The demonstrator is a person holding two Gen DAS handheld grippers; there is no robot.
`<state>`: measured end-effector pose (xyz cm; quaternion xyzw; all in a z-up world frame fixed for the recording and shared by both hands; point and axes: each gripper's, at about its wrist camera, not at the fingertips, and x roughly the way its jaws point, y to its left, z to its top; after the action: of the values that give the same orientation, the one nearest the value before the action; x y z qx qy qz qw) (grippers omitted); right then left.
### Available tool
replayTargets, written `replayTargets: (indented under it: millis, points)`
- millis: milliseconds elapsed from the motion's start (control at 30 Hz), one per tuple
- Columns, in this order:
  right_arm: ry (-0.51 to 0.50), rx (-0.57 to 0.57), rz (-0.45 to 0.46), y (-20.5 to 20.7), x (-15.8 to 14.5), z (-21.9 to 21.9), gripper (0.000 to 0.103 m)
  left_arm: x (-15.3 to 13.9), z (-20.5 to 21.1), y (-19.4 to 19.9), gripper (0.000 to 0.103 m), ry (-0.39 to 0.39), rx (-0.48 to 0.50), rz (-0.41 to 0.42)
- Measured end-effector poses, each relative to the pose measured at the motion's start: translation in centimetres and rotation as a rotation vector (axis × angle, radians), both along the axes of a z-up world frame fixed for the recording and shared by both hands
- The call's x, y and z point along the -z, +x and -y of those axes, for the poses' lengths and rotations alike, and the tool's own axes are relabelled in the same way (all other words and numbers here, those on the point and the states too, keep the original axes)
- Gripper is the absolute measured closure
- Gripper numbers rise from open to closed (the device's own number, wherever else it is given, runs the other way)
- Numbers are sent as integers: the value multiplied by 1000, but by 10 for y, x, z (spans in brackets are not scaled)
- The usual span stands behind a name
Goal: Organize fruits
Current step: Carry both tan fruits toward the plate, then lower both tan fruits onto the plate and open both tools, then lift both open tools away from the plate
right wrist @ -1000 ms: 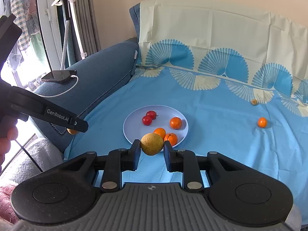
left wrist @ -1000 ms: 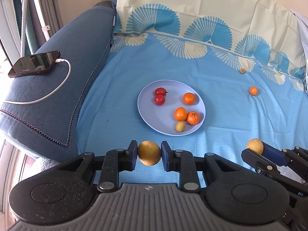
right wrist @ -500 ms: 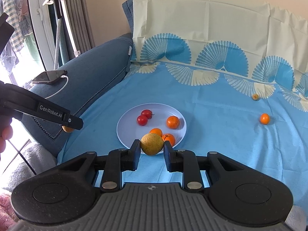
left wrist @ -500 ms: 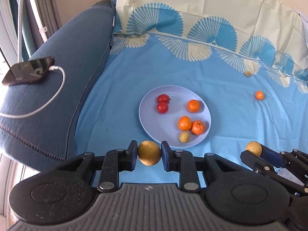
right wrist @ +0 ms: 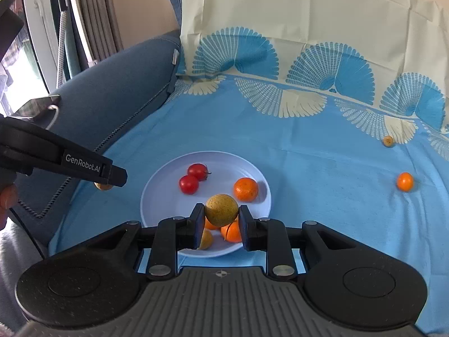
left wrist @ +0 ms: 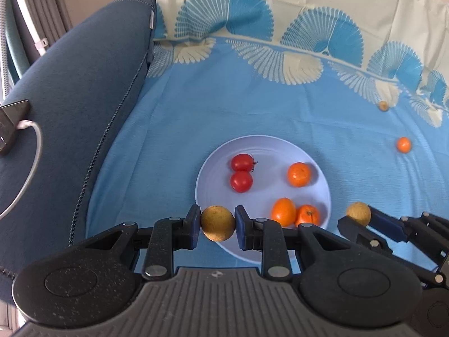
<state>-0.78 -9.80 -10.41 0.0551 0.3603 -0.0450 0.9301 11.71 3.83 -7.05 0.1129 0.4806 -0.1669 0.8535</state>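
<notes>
A pale blue plate [left wrist: 213, 165] [right wrist: 157, 185] lies on the blue sheet with two red tomatoes [left wrist: 241, 171] [right wrist: 193, 178], three oranges [left wrist: 299, 174] [right wrist: 246, 189] and a small yellow fruit [right wrist: 206, 238] on it. My left gripper [left wrist: 217, 223] is shut on a round yellow-brown fruit [left wrist: 217, 223] over the plate's near left rim. My right gripper [right wrist: 221, 209] is shut on a similar yellow fruit [right wrist: 221, 209] [left wrist: 358, 213] above the plate's near side.
A small orange [left wrist: 403, 144] [right wrist: 405, 181] and a smaller yellowish fruit [left wrist: 383, 105] [right wrist: 388, 141] lie loose on the sheet at the right. A phone [left wrist: 11, 123] on a white cable rests on the dark blue sofa arm [left wrist: 70, 106] at the left. A patterned pillow [right wrist: 280, 28] stands behind.
Both grippers have moved forward and down toward the plate, each still holding its fruit; the plate now looks larger and nearer in both views.
</notes>
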Motion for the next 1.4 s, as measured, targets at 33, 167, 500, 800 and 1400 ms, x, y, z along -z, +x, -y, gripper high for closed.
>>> replayTargets:
  millis: [33, 167, 500, 800, 1400]
  points:
    - [-2, 0, -3, 6, 3, 2, 76, 4, 2, 5, 75, 2, 3, -5]
    - [-20, 0, -16, 28, 14, 7, 76, 22, 11, 21, 75, 16, 11, -25]
    - [-39, -15, -76, 64, 44, 13, 76, 53, 22, 43, 74, 55, 22, -44]
    - [-28, -6, -68, 62, 38, 14, 31, 37, 13, 30, 0, 105, 27, 31]
    - [-5, 82, 29, -82, -35, -38, 2, -32, -53, -90, 0, 50, -106, 62]
